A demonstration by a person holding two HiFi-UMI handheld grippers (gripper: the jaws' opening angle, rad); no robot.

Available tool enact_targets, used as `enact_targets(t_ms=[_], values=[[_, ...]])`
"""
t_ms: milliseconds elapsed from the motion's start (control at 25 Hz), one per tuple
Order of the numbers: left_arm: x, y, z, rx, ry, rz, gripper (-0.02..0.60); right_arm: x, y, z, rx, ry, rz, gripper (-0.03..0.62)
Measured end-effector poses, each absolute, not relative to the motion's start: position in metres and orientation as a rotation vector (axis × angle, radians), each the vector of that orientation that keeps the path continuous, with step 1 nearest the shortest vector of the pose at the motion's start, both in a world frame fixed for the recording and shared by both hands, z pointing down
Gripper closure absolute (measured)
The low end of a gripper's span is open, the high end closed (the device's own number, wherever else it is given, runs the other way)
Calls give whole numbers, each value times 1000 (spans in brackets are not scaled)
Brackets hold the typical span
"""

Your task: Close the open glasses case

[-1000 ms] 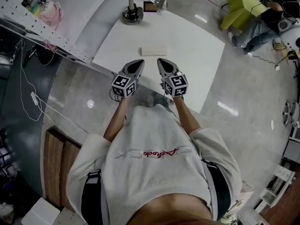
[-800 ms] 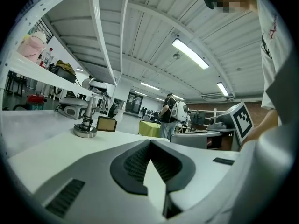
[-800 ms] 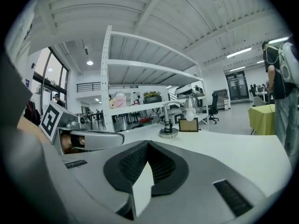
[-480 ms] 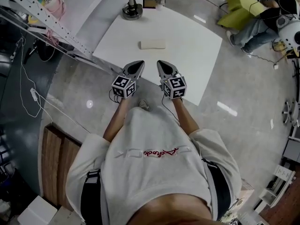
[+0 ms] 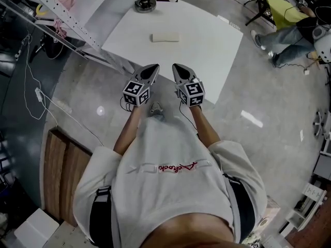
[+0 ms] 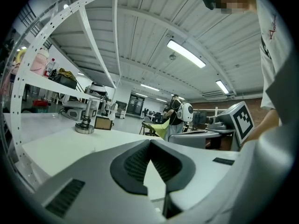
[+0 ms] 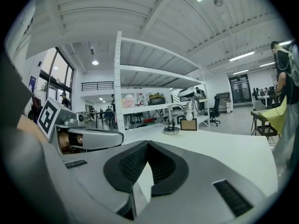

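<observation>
Two pressed together, empty: left hand-held gripper (image 5: 154, 68), right hand-held gripper (image 5: 177, 68) | one glasses case (image 5: 165, 37) | one table (image 5: 209, 45)

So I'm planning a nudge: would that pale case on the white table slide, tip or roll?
The case lies low and flat, so it probably won't tip or roll. The table looks smooth, so a push would likely slide it. It seems small and boxy, probably light and stiff; the material can't be told.
</observation>
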State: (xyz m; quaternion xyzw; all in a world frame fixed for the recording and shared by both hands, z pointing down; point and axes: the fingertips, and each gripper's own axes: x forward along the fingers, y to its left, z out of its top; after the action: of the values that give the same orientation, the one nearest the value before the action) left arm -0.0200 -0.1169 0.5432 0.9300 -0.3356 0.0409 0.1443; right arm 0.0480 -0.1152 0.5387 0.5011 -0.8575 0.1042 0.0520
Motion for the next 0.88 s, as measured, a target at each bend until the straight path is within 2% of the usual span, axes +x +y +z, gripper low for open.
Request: enact_targets(t_ms=[880], values=[[-27,-12,537,2710,-990,122,557,40,-19,531,1530,-2621,248,574]])
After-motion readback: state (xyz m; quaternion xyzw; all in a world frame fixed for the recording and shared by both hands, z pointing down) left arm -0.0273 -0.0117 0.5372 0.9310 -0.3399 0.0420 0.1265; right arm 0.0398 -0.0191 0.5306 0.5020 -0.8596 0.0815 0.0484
